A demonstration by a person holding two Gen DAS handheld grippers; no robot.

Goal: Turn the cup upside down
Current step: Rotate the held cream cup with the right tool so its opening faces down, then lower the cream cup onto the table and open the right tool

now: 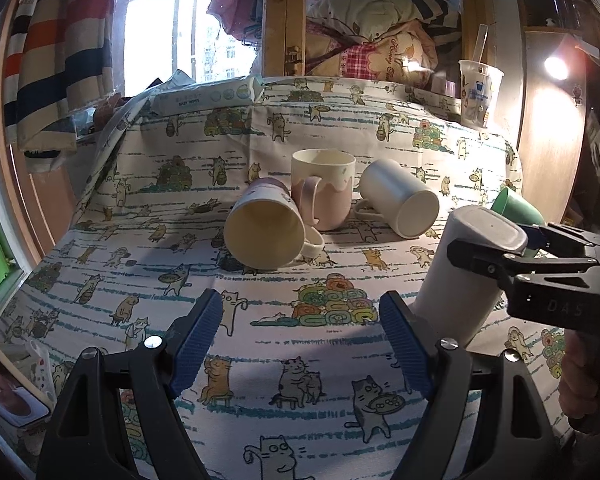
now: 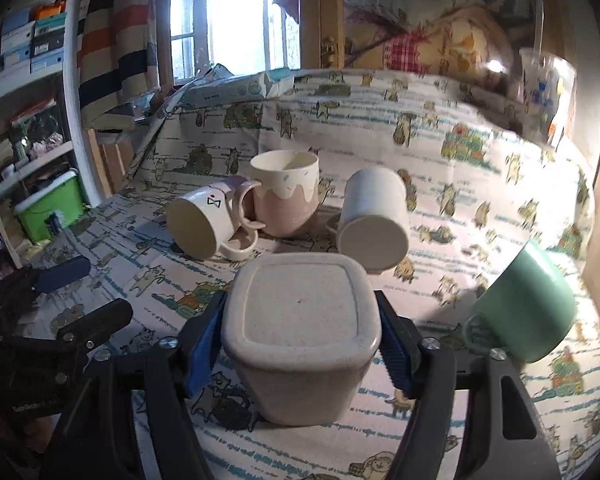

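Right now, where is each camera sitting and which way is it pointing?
Left wrist: rides on the left gripper, low over the cat-print cloth, facing the window; its open blue-padded fingers frame bare cloth, and the right gripper shows at right.
Right wrist: rides on the right gripper, facing the same way, closed on the beige square cup, which is bottom-up; the left gripper shows at left.
Shared: the beige square cup, pink mug, two tipped white mugs, green cup.
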